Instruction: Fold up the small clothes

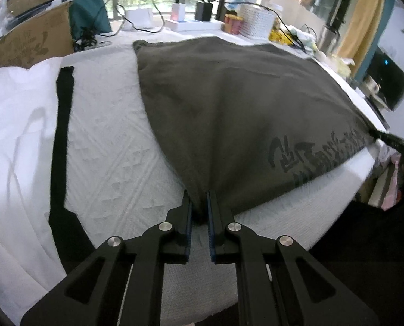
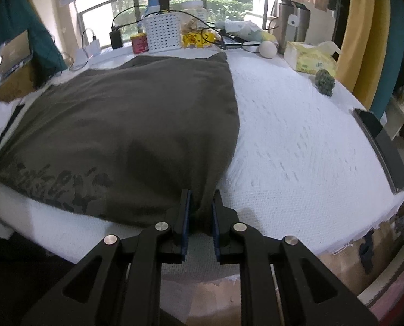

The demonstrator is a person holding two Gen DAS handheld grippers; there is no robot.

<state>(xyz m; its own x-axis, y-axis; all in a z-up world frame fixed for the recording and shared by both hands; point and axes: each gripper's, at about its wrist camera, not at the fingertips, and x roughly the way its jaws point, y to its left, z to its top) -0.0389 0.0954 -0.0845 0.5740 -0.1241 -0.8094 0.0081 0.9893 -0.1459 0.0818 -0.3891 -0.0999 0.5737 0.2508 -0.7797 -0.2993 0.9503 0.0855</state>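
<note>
both grippers of mine pinch the dark olive garment (image 1: 229,103) at its near corners. my left gripper (image 1: 199,198) has the near left corner between its blue pads; the jaws stand only a little apart, and the cloth is bunched between them. my right gripper (image 2: 201,198) holds the near right corner in the same way, with a fold of cloth squeezed between its jaws.

the garment lies spread flat on the white textured cover (image 2: 297,149) of the table, with its near hem close to the near edge and its far end reaching almost to the things at the far edge. a dark blurred print (image 1: 316,152) runs along the near hem.

to the left of the garment, in the left wrist view, a white cloth (image 1: 17,125) with a long black strip (image 1: 62,135) lies on the table, and a cardboard box (image 1: 36,38) stands at the far left corner. along the far edge i see a white perforated basket (image 2: 162,34), a red can (image 2: 139,43), chargers with cables, a yellow packet (image 2: 196,39) and a tissue box (image 2: 310,57). a small green figure (image 2: 324,81) sits near the right edge, and a dark flat device (image 2: 381,146) lies at the right edge, well apart from the garment.
</note>
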